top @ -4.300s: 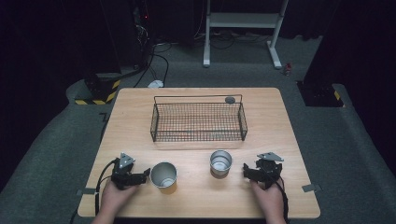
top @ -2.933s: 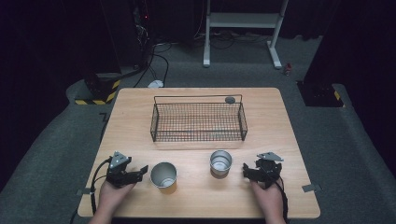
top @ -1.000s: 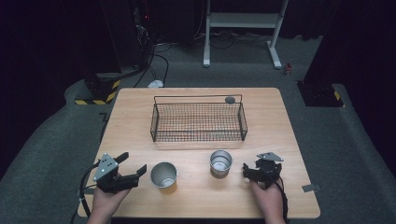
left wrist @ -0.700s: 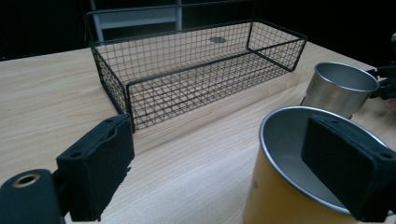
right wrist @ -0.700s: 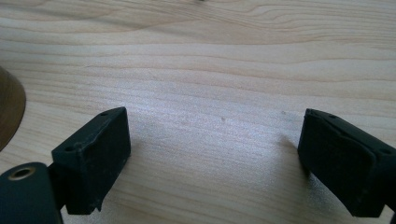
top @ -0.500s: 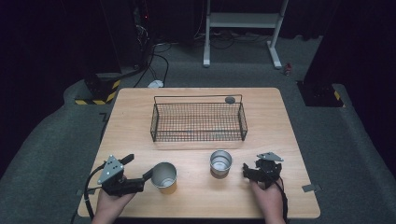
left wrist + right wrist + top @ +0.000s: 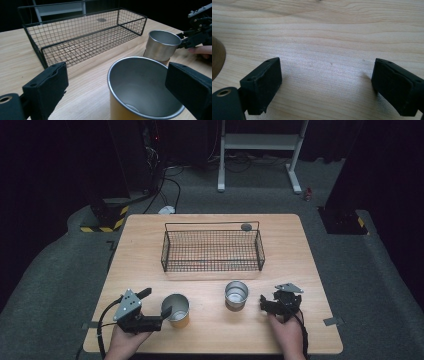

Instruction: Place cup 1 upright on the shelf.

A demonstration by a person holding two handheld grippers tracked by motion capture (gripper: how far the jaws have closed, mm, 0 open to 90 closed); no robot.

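Near the front edge of the table [image 7: 150, 245], on the person's side of the wire basket [image 7: 212, 251], I see the tan cup [image 7: 176, 309] standing upright, mouth up, its long axis vertical. My left gripper [image 7: 159, 316] sits level against its left side, and its jaws have just been opening; in the left gripper view they stand wide, one on each side of the cup [image 7: 143, 92], with neither pad pressing on it. That view cuts off the cup's lower wall and base, so I cannot make out how it rests. Right of it, also in front of the basket, a second steel cup [image 7: 236, 294] stands upright. My right gripper [image 7: 264, 304] rests just right of that one, jaws spread over bare wood. A brown curved edge [image 7: 217, 60] is cropped at the right gripper view's left side, too little to identify.
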